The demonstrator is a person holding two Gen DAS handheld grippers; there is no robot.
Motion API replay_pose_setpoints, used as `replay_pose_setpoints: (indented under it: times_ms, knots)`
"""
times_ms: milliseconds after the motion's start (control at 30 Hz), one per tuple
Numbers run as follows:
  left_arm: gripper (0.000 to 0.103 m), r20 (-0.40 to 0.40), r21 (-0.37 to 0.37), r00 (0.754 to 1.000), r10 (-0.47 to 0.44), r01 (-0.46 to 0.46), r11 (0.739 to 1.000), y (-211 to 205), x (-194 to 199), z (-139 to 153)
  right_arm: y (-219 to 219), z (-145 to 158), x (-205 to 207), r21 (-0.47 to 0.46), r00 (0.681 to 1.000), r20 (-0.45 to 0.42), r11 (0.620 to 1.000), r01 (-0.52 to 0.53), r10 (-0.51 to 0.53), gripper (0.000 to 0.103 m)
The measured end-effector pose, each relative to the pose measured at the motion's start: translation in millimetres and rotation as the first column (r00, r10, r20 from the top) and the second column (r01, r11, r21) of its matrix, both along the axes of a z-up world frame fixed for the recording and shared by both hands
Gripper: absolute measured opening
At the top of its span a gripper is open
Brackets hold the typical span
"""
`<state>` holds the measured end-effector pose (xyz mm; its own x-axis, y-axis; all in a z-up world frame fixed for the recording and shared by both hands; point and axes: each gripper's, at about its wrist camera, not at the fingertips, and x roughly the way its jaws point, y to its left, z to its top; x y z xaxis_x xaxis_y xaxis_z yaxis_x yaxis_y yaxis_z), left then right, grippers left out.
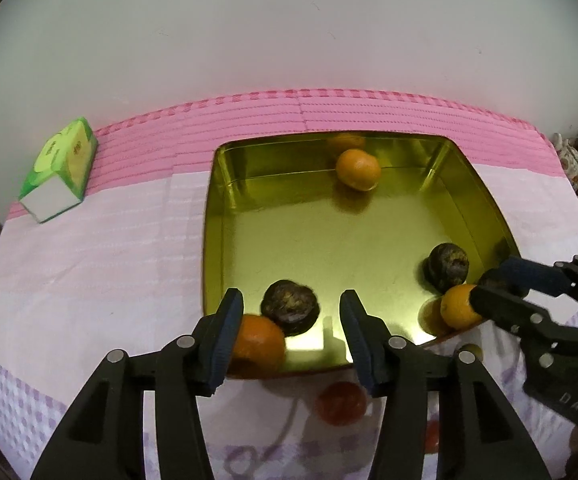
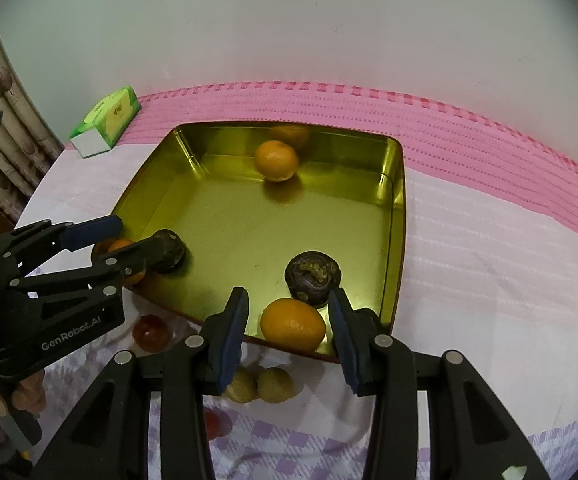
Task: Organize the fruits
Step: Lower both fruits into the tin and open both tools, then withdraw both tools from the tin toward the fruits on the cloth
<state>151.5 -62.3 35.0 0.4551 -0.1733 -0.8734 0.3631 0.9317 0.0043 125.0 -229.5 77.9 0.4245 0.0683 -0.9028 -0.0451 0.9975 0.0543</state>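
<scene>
1. Pink and white quilted cloth (image 2: 489, 240) covers the table, with a plain pale wall behind it and a green tissue box (image 1: 59, 168) sitting off near the far left corner.
2. Middle of the cloth has a shiny gold tin tray (image 1: 225, 200), pretty shallow, and most of the fruit is already in it.
3. One orange (image 1: 358, 169) sits alone near the tray's far wall, with its reflection showing in the metal.
4. Left gripper (image 1: 291, 334) hangs over the near left corner of the tray. Its jaws stand partly apart and aren't pinching anything; an orange fruit (image 1: 259, 342) lies right beside the left finger and a dark wrinkly fruit (image 1: 291, 306) sits just past the gap.
5. Right gripper (image 2: 287, 334) is over the near right corner, jaws also apart, with another orange piece (image 2: 293, 324) lying between them. From what I can see the pads aren't touching it, there's a gap on both sides.
6. A second dark fruit (image 2: 313, 276) sits just behind that one.
7. Outside the tray, on the near cloth, are two small tan round fruits (image 2: 259, 390) side by side and a reddish one (image 2: 151, 332).
</scene>
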Motion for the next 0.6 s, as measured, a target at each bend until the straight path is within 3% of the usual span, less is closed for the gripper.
replay_pose_setpoints:
  times_ms: [367, 600]
  knots:
    - [0.052, 0.016, 0.009, 1.0, 0.017, -0.017, 1.0, 22, -35, 9, 7, 4, -29, -0.004, 1.0, -0.002, 1.0, -0.01, 0.01, 0.04]
    - [0.052, -0.031, 0.033, 0.999, 0.03, -0.029, 0.999, 25, -55, -13, 8, -6, -51, -0.015, 0.999, -0.028, 1.0, -0.017, 0.017, 0.04]
